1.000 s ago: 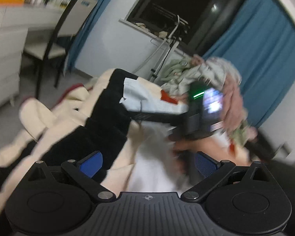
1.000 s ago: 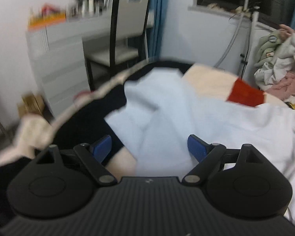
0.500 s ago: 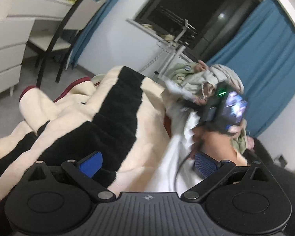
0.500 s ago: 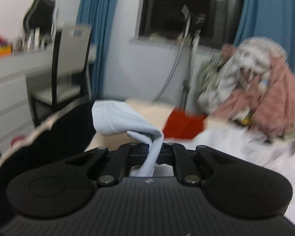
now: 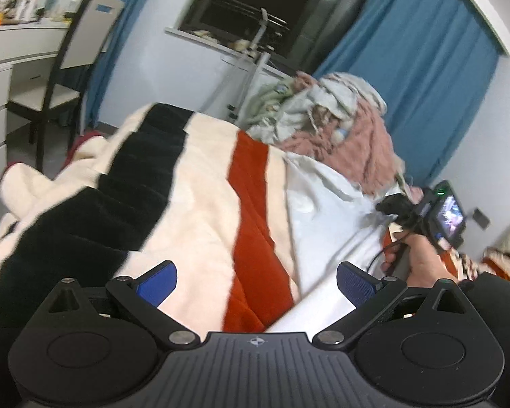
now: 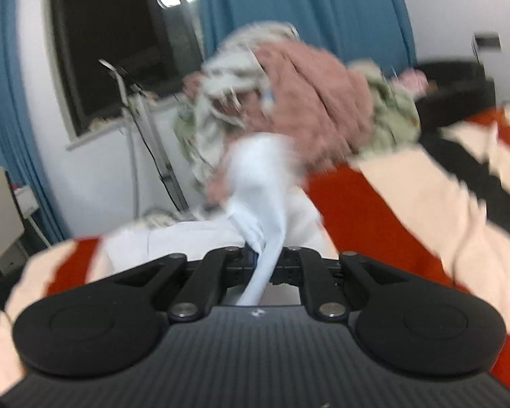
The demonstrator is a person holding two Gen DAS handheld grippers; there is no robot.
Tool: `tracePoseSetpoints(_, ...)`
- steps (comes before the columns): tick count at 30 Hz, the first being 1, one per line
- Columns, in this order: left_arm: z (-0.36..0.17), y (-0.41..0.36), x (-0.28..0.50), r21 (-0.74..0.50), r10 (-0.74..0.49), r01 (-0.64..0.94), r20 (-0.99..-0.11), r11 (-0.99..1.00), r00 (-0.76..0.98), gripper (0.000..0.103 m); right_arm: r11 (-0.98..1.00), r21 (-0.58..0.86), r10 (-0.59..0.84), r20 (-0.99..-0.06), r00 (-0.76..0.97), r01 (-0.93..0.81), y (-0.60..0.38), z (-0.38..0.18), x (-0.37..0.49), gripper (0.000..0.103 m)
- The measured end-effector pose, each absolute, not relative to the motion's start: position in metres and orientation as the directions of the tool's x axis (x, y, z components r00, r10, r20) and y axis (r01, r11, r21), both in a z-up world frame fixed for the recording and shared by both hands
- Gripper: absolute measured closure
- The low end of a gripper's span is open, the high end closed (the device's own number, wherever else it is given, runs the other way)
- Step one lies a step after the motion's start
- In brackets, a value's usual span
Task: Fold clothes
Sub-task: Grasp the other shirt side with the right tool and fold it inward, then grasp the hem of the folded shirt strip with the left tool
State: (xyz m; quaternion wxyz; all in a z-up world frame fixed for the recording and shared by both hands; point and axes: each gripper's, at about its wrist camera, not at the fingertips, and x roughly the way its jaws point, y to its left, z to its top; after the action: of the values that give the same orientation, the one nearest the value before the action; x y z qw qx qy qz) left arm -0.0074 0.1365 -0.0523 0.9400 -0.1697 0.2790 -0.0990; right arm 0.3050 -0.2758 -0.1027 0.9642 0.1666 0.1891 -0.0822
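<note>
A white garment point(image 5: 326, 217) lies on a bed covered by a cream, black and red striped blanket point(image 5: 193, 197). My left gripper point(image 5: 256, 280) is open and empty, low over the blanket and the garment's near edge. My right gripper point(image 6: 265, 261) is shut on a fold of the white garment point(image 6: 265, 204) and holds it lifted; the view is blurred. The right gripper also shows in the left wrist view point(image 5: 394, 205), at the garment's far right side, held by a hand.
A heap of unfolded clothes point(image 5: 336, 125), pink, grey and green, sits at the far end of the bed. A chair point(image 5: 68, 68) and white desk point(image 5: 13, 44) stand left. A drying rack point(image 5: 255, 54) stands under the window with blue curtains point(image 5: 418, 95).
My right gripper has shut on the white garment and pulled it to the right, off the black stripe, toward the clothes heap. My left gripper has stayed open.
</note>
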Motion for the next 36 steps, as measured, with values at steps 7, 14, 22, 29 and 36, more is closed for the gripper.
tracePoseSetpoints(7,-0.066,0.108,0.011,-0.267,-0.268,0.145,-0.513,0.953,0.815,0.002,0.938,0.311,0.013,-0.477,0.879,0.155,-0.277,-0.123,0.32,0.02)
tracePoseSetpoints(14,-0.065,0.108,0.005,-0.264,-0.274,0.155,-0.507,0.952,0.817,0.002,0.95,0.267,-0.028,-0.448,0.894,0.164,-0.272,-0.082,0.255,0.02)
tracePoseSetpoints(22,-0.048,0.101,-0.025,-0.263,-0.288,0.176,-0.49,0.949,0.823,0.002,0.947,0.288,-0.033,-0.351,0.936,0.142,-0.265,-0.022,0.109,0.02)
tracePoseSetpoints(29,-0.036,0.076,-0.054,-0.181,-0.272,0.208,-0.497,0.961,0.824,0.002,0.969,0.244,0.032,-0.321,0.946,0.05,-0.25,-0.004,-0.009,0.02)
tracePoseSetpoints(36,-0.03,0.063,-0.079,-0.15,-0.279,0.235,-0.489,0.96,0.826,0.002,0.973,0.231,0.083,-0.317,0.945,-0.008,-0.242,-0.011,-0.071,0.02)
